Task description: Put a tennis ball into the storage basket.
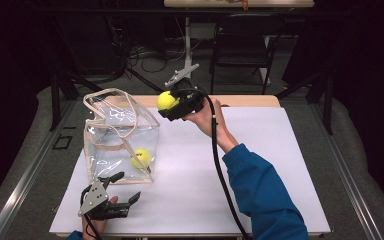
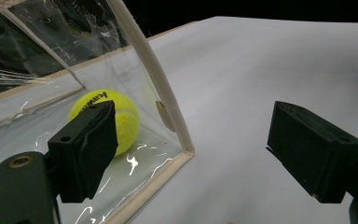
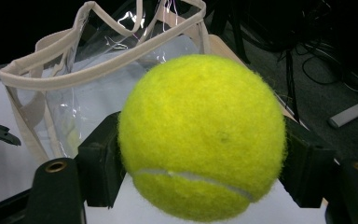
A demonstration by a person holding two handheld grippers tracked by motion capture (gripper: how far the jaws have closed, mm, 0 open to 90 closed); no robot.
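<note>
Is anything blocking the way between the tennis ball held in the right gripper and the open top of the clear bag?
Nothing visible does. The right gripper holds the tennis ball above the table, just right of the clear bag. The bag's top stands open, its handles at the rim. A second ball lies inside, low down.

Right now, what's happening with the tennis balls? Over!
Right gripper shut on tennis ball, held above the table. Left gripper open by clear bag. Second ball inside bag. Nothing between.

A yellow tennis ball (image 1: pixel 167 100) is held aloft at the far middle of the table, right of a clear bag (image 1: pixel 111 120). The bag, cream-trimmed and open-topped, is stood upright at the left. A second ball (image 1: pixel 141 158) is seen inside, on its floor.
</note>
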